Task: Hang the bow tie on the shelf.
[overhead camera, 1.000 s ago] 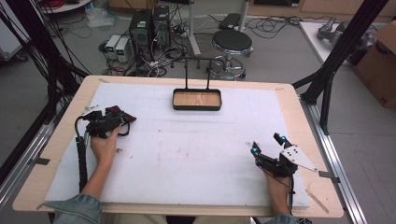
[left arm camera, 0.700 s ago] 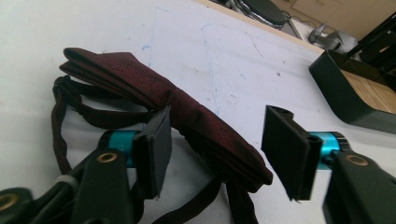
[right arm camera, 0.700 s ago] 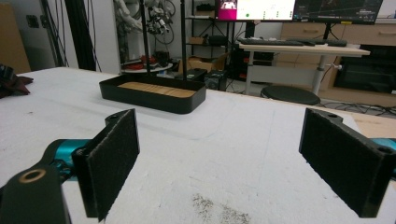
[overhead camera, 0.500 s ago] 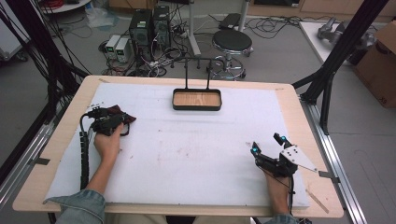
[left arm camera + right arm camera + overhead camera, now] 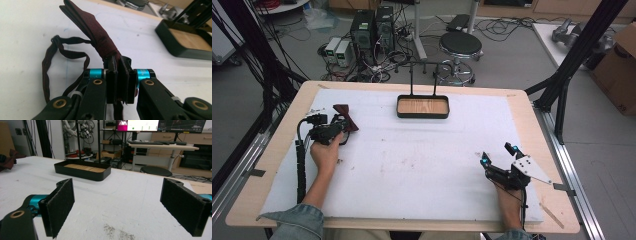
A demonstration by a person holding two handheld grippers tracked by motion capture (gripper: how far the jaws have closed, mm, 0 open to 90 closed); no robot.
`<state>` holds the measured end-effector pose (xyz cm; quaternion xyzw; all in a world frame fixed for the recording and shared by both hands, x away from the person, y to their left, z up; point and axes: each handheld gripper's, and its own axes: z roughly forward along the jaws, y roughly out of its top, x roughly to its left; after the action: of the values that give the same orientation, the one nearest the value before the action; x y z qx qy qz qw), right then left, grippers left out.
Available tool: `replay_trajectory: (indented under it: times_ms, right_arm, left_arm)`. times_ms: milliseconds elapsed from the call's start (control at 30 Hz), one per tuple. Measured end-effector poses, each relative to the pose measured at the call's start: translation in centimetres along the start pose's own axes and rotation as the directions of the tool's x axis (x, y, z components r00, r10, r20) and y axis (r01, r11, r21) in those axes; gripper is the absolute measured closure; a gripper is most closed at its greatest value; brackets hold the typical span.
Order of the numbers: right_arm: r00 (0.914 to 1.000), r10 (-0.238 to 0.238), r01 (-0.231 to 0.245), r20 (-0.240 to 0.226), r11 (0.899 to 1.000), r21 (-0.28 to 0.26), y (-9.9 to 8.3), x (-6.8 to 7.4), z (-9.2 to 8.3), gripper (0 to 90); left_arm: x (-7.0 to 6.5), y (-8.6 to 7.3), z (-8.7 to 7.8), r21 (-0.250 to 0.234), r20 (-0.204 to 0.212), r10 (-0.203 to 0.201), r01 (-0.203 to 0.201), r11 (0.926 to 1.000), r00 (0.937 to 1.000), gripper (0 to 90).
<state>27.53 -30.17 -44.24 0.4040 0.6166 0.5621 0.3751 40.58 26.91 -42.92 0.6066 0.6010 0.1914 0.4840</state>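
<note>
My left claw (image 5: 119,82) just closed, pads now clamping dark red bow tie (image 5: 100,37) at surface's (image 5: 422,165) 10 o'clock. My right claw (image 5: 120,207) gapes wide, nothing between pads, at 4 o'clock. Black tray (image 5: 422,107) at 12.

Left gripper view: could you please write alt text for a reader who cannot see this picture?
The left gripper has closed its two black jaws on a dark red bow tie, whose thin strap loops on the white table cover. A black tray with a wooden floor stands farther off at the right.
</note>
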Motion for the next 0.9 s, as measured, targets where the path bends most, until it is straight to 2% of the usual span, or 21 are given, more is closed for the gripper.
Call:
replay_trajectory:
  times_ms: [167,300,400,533,700,833,900]
  right_arm:
    - [1.0000,0.000,0.000,0.000,1.000,0.000,0.0,0.0,0.0,11.4]
    - [1.0000,0.001,-0.001,0.001,1.000,0.001,0.0,0.0,0.0,11.4]
    - [1.0000,0.001,-0.001,0.002,1.000,0.001,0.0,0.0,0.0,11.4]
    - [1.0000,0.004,-0.004,0.003,1.000,0.002,0.0,0.0,0.0,11.5]
    - [1.0000,0.008,-0.008,0.001,1.000,0.000,0.0,0.0,0.0,11.4]
    - [1.0000,0.008,-0.008,-0.003,1.000,0.001,0.0,-0.1,0.0,11.4]
    - [1.0000,0.008,-0.008,-0.004,1.000,0.001,0.0,-0.1,0.0,11.4]
  left_arm:
    - [-1.1,1.0,-0.9,-0.025,0.068,0.015,-0.013,0.9996,0.9976,84.0]
    - [-2.3,1.6,-1.6,-0.061,0.109,0.051,-0.044,0.9972,0.9927,84.0]
    - [-3.1,2.1,-1.7,-0.064,0.117,0.066,-0.059,0.9962,0.9909,84.0]
    - [-4.3,3.2,-1.8,-0.093,0.127,0.066,-0.055,0.9942,0.9897,84.0]
    - [-6.1,5.2,-1.7,-0.120,0.126,0.091,-0.076,0.9899,0.9878,84.0]
    - [-7.7,6.9,-1.3,-0.150,0.128,0.095,-0.076,0.9858,0.9872,84.0]
    - [-8.5,7.7,-0.9,-0.145,0.127,0.100,-0.081,0.9861,0.9869,84.0]
